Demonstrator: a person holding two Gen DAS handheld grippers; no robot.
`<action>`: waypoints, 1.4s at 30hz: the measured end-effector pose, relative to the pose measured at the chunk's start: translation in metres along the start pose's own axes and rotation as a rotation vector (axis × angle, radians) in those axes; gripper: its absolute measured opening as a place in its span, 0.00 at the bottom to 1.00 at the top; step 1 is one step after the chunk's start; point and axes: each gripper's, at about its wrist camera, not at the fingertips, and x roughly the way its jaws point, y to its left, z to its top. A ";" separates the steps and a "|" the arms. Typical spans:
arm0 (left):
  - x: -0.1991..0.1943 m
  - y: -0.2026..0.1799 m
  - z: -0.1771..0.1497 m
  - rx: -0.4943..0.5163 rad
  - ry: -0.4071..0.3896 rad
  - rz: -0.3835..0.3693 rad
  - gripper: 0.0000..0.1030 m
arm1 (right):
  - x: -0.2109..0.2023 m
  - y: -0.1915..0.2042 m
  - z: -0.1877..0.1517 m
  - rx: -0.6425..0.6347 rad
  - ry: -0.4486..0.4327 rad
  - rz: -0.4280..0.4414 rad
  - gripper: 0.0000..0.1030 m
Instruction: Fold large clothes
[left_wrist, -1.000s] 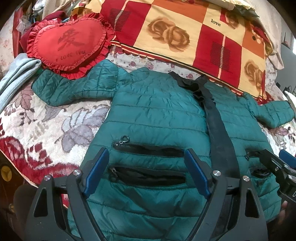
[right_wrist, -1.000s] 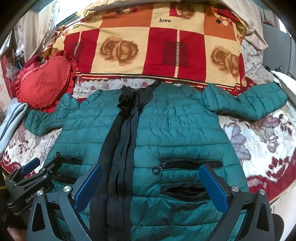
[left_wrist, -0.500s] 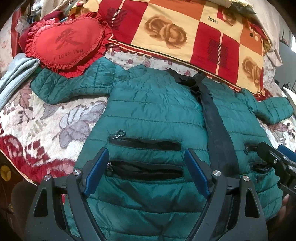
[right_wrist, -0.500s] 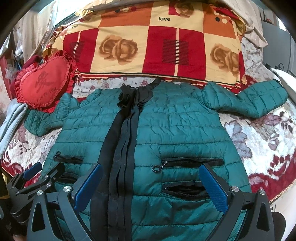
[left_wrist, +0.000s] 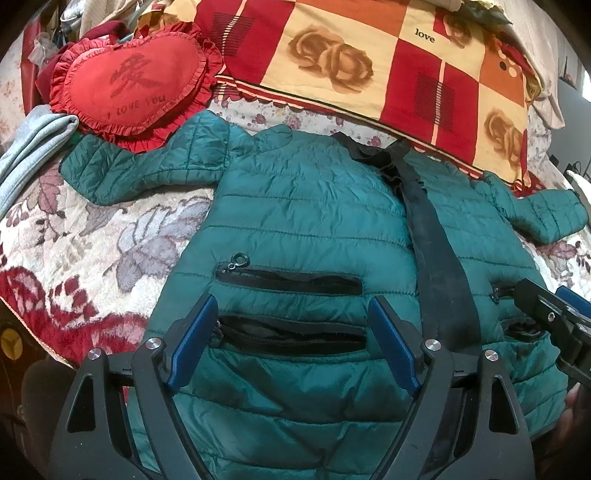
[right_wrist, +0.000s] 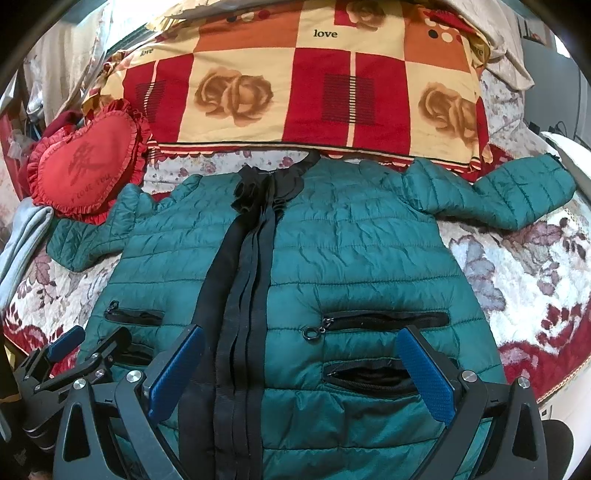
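Observation:
A teal quilted jacket lies flat and front-up on the bed, sleeves spread out, with a black zipper band down its middle. It also shows in the right wrist view. My left gripper is open and empty, hovering over the jacket's left pockets near the hem. My right gripper is open and empty over the right pockets and zipper band. Each gripper shows at the edge of the other's view: the right one, the left one.
A red heart-shaped cushion lies at the jacket's left sleeve. A red and cream checked quilt lies behind the collar. Grey cloth sits at far left. The floral bedspread borders the jacket on both sides.
Both grippers have drawn back slightly toward the hem, so the jacket sits a little higher in both views. The jacket has not moved. Both stay open.

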 end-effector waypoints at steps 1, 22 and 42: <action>0.000 0.000 0.000 0.001 0.000 -0.001 0.81 | 0.000 0.000 0.000 -0.001 -0.004 0.000 1.00; 0.004 0.001 -0.003 -0.002 0.008 0.001 0.81 | 0.007 0.003 -0.002 -0.021 0.084 -0.044 1.00; 0.007 0.022 0.013 -0.027 -0.020 0.041 0.81 | 0.021 0.019 0.011 -0.048 0.074 -0.018 1.00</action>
